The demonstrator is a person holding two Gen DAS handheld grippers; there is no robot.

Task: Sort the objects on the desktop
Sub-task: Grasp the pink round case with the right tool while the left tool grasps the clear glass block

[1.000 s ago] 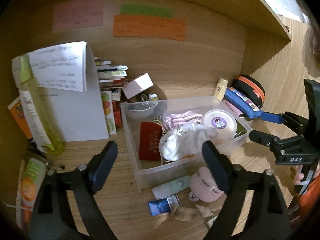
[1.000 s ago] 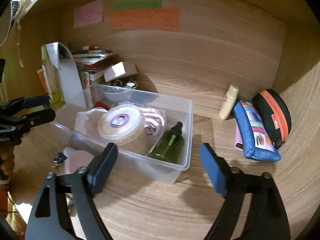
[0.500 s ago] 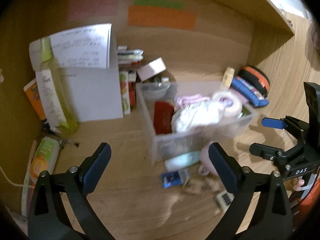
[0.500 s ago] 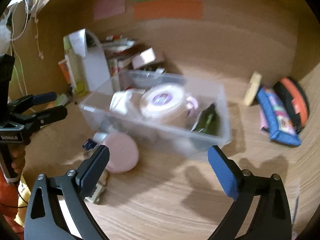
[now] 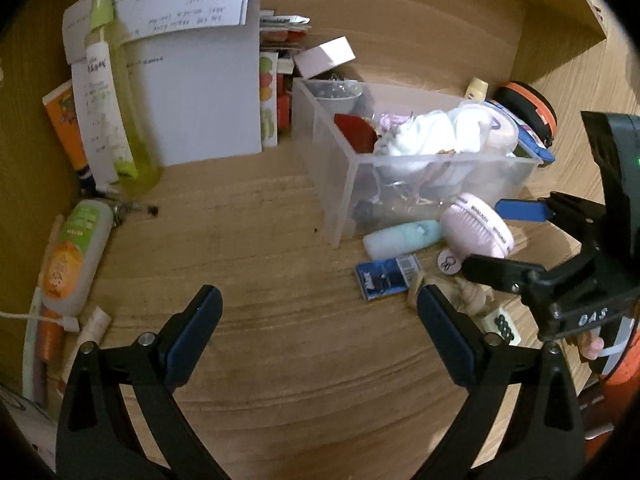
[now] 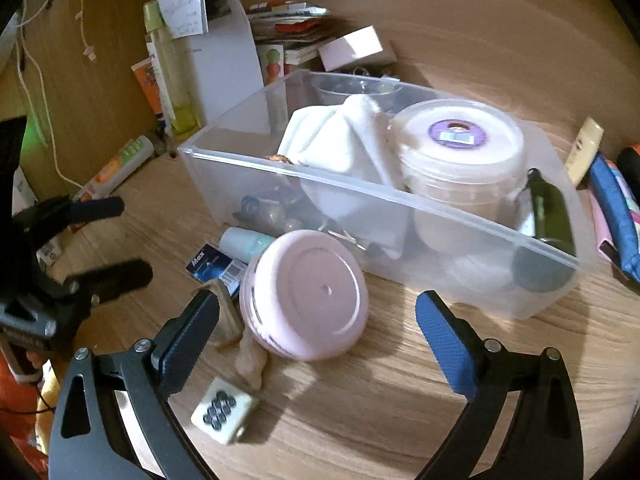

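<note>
A clear plastic bin [image 5: 340, 184] [image 6: 400, 216] stands on the wooden desk and holds a white cloth [image 6: 340, 136], a round tub [image 6: 460, 148], a dark green bottle [image 6: 552, 220] and a red pouch [image 5: 356, 132]. In front of it lie a pink round brush [image 6: 308, 296] [image 5: 476, 228], a mint tube [image 5: 404, 238], a blue packet [image 5: 386, 276] and a white dotted cube [image 6: 222, 408]. My right gripper [image 6: 316, 308] [image 5: 500, 240] is open, its fingers on either side of the brush without touching it. Over bare desk, my left gripper [image 5: 316, 308] [image 6: 116, 240] is open and empty.
A tall yellow-green bottle [image 5: 116, 112], a white paper stand [image 5: 200, 92] and stacked books [image 5: 280, 32] fill the back left. An orange-labelled tube [image 5: 72, 256] lies at the left edge. A blue pencil case [image 6: 616, 208], a black-orange case [image 5: 528, 108] and a cream tube [image 6: 584, 150] sit right of the bin.
Both grippers have sunk toward the desk and tilted further down, with jaws a little wider. The right one has swung left from the bin's right end to the pink brush.
</note>
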